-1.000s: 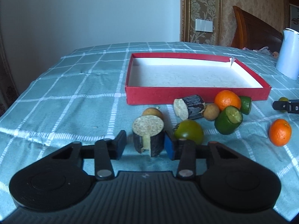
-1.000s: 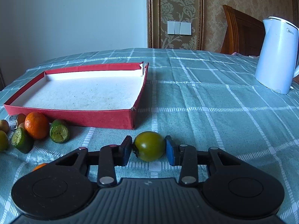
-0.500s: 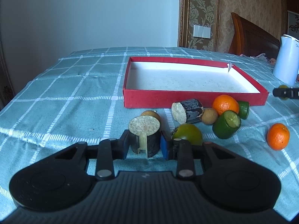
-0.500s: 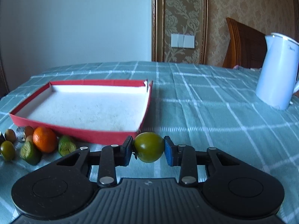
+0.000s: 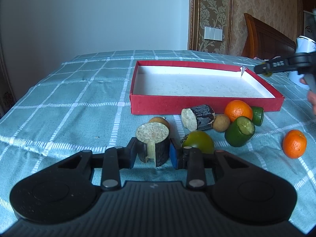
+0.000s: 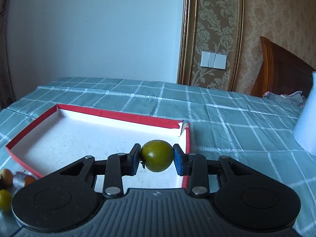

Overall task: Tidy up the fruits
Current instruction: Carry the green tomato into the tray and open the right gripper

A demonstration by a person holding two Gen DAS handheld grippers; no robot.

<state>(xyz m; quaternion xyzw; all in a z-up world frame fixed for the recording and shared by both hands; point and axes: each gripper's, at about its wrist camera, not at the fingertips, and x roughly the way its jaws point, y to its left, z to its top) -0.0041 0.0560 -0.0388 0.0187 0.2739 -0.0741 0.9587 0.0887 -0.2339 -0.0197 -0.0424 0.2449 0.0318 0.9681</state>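
My left gripper [image 5: 152, 153] is shut on a dark sugarcane piece [image 5: 153, 143] standing upright on the checked cloth. A green tomato [image 5: 198, 142] lies just right of it. A second sugarcane piece [image 5: 198, 117], two brown longans [image 5: 221, 120], two oranges [image 5: 238, 111], and two cut green fruits [image 5: 240, 131] lie in front of the red tray [image 5: 167, 106]. My right gripper [image 6: 157, 159] is shut on a green tomato [image 6: 157, 155] and holds it above the tray's right front corner [image 6: 186, 154]. It also shows in the left wrist view [image 5: 276, 67].
A white kettle [image 6: 307, 118] stands to the right of the tray on the green checked tablecloth [image 5: 69, 102]. A wooden headboard [image 6: 282, 71] and wall lie behind the table. Some fruits [image 6: 5, 196] show at the lower left of the right wrist view.
My left gripper closed around the upright sugarcane piece. My right gripper lifted the green tomato off the cloth and moved it forward and left, over the tray's corner.
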